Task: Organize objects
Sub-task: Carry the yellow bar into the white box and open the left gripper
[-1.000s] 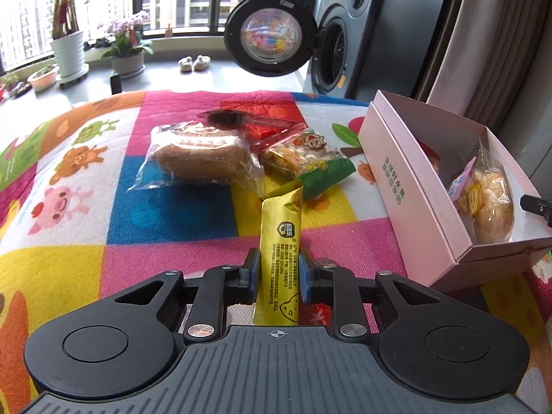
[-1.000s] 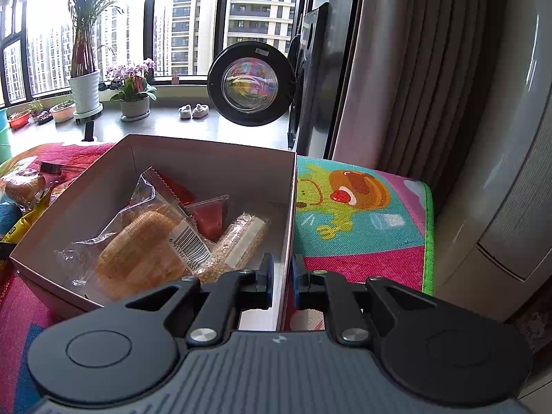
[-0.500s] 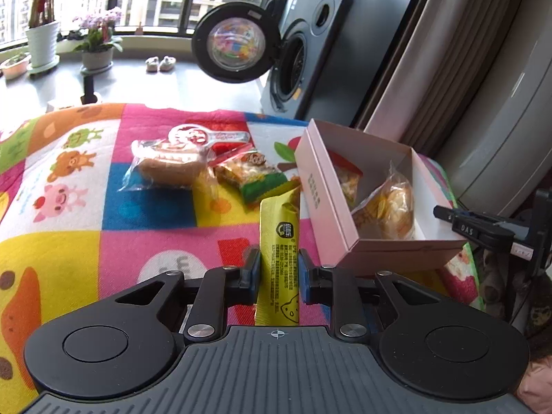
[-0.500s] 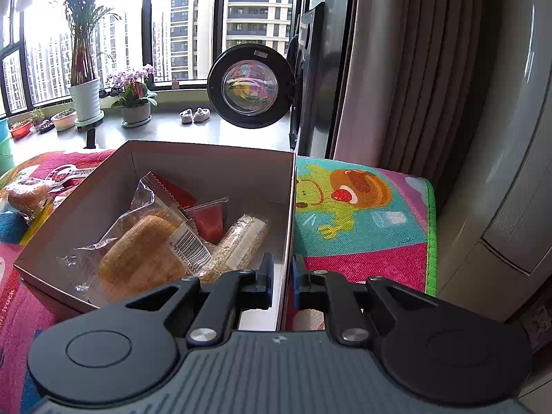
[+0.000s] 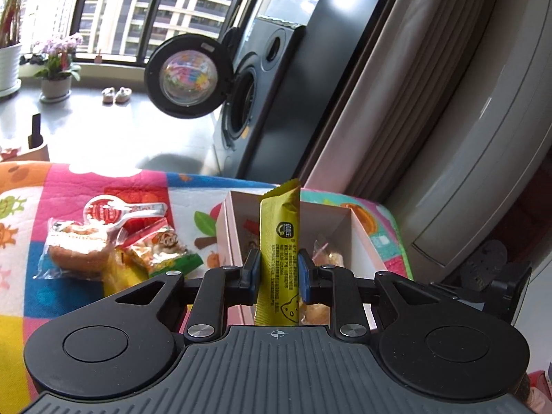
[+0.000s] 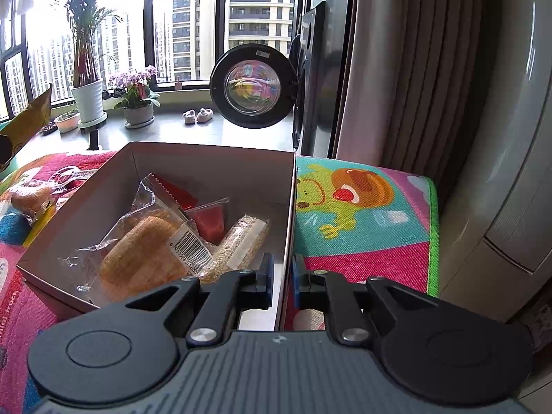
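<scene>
Both grippers' jaws clamped: left [image 5: 276, 270] upright on yellow sachet [image 5: 280, 241], right [image 6: 282, 274] on box wall [image 6: 288, 220].

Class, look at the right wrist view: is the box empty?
No: the box already holds a wrapped bun, a red packet and a grain bar.

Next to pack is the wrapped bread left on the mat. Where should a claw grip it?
Grip the wrapped bread from above, across its short width, or by the free film corner at its left. It lies flat, with a snack bag crowding its right side.
</scene>
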A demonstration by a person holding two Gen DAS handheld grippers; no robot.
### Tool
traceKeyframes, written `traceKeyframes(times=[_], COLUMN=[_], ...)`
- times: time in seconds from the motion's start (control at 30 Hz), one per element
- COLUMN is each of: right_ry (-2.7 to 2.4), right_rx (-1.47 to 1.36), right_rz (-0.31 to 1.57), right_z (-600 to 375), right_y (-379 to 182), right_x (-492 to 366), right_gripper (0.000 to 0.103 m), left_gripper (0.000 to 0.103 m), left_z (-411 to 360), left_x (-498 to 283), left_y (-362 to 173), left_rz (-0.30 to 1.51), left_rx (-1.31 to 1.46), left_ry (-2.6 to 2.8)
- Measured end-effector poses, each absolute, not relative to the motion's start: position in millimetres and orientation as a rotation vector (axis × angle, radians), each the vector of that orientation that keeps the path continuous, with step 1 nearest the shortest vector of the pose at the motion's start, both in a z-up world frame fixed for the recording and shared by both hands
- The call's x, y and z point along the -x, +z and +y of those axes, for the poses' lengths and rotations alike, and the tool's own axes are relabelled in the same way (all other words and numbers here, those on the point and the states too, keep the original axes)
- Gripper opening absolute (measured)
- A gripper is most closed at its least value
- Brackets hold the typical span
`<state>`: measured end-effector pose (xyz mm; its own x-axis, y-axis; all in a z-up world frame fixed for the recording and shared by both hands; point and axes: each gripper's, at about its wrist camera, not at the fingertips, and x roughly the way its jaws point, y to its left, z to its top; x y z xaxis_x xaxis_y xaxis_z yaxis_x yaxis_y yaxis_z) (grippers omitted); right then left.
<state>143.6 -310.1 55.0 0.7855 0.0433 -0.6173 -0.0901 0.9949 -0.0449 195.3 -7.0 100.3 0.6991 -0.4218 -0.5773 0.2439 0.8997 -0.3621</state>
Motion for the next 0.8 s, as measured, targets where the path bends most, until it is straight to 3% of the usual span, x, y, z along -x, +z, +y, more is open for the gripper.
traceKeyframes(times=[0.43,0.8], right_ry=[0.074,0.067], right_rx=[0.077,0.081], right_rz=[0.666,0.669], right_z=[-310,-307], right_y=[53,55], right_x=[-146,-143], right_gripper=[0.012,0.012], left_gripper=[0.026,0.027], left_z=[-44,-38], left_x=[-232,-236], left_y=[71,44], left_rz=[0.611,0.701], left_rx=[0.253,0.218], left_ry=[-0.447,-0.378])
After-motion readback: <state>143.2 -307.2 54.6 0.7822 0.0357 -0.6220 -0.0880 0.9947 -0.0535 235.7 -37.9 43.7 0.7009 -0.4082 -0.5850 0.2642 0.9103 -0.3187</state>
